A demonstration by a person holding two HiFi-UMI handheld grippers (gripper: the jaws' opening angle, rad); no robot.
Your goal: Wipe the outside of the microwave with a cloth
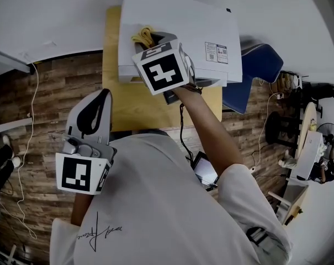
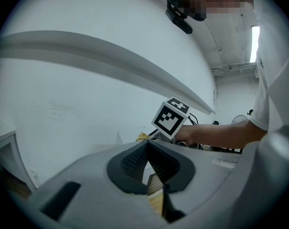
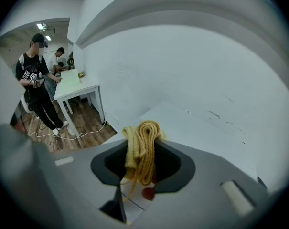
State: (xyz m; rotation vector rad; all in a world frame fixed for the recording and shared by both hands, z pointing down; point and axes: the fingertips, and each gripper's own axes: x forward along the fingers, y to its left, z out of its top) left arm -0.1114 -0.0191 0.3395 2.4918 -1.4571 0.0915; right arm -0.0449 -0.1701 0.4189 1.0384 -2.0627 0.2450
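Note:
The white microwave (image 1: pixel 178 21) stands on a wooden table (image 1: pixel 131 106) against the wall. My right gripper (image 1: pixel 147 42) is over the left part of its top, shut on a folded yellow cloth (image 1: pixel 144 36). In the right gripper view the cloth (image 3: pixel 142 149) bulges out between the jaws above the microwave's white top (image 3: pixel 192 123). My left gripper (image 1: pixel 103 94) hangs back at the table's near left edge, apart from the microwave. Its jaws meet at the tip with nothing between them (image 2: pixel 146 147). The left gripper view also shows the cloth's edge (image 2: pixel 142 137).
A blue chair (image 1: pixel 255 70) stands right of the table. A cable (image 1: pixel 28 120) trails over the wooden floor at left, and a fan (image 1: pixel 327 134) is far right. A white table (image 3: pixel 75 87) with a person (image 3: pixel 37 85) beside it is far off.

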